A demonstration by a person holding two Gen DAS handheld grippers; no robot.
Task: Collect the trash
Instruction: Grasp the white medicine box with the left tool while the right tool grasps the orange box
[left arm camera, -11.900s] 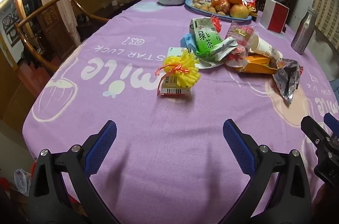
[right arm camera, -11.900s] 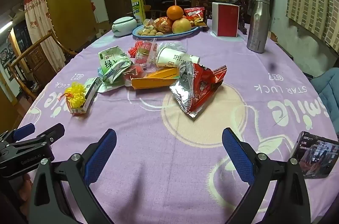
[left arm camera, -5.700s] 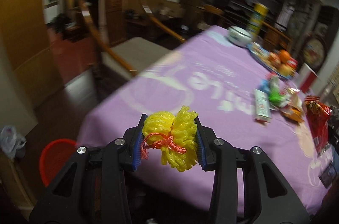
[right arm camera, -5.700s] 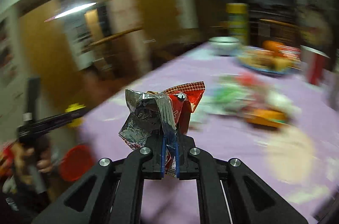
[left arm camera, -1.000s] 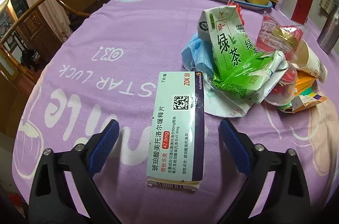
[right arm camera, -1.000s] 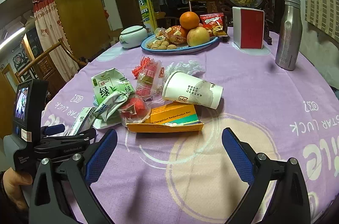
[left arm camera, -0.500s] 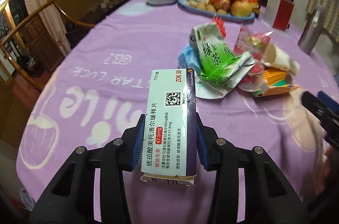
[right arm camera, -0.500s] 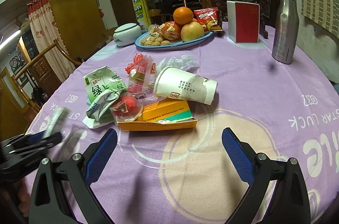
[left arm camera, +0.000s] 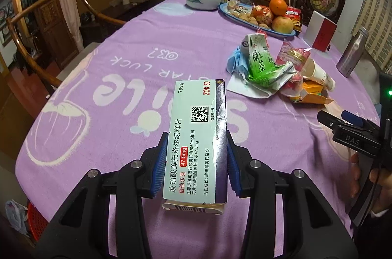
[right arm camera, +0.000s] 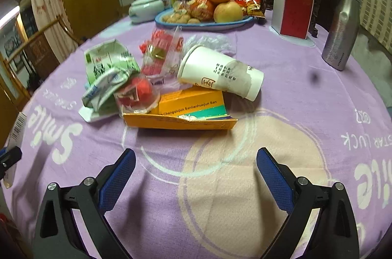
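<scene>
The pill box (left arm camera: 196,144) is sitting clamped between the left gripper's (left arm camera: 194,167) blue pads, raised above the purple tablecloth (left arm camera: 117,77). Only the right wrist view is showing the right gripper (right arm camera: 196,182) gaping wide and empty short of the orange box (right arm camera: 181,115), paper cup (right arm camera: 220,77) and green wrapper (right arm camera: 107,73). Beyond, a fruit plate (right arm camera: 203,25) and steel bottle (right arm camera: 341,30) are standing; wooden chairs (left arm camera: 36,21) are ringing the table.
</scene>
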